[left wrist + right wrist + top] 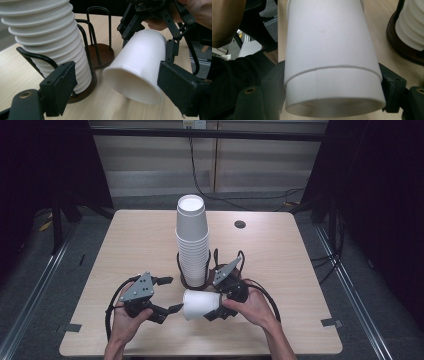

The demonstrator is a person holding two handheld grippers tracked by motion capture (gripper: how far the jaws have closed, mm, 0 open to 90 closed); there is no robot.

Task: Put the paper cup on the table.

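Spanning table (280, 255): pale wood, with a dark round hole near its far edge, seen from the high view.
Cup stack (192, 240): white paper cups nested upside down in a dark wire holder (181, 265) at mid-table; the left gripper view shows its ribbed rims close up.
Single cup (200, 304): lies sideways above the table, just in front of the stack, mouth towards the left gripper.
Right gripper (218, 306): clenched around the single cup's body; its own view shows both jaws pressing the sides.
Left gripper (172, 295): jaws spread, gripping nothing, just beside the cup's mouth.
Writing: no readable print on the cups.
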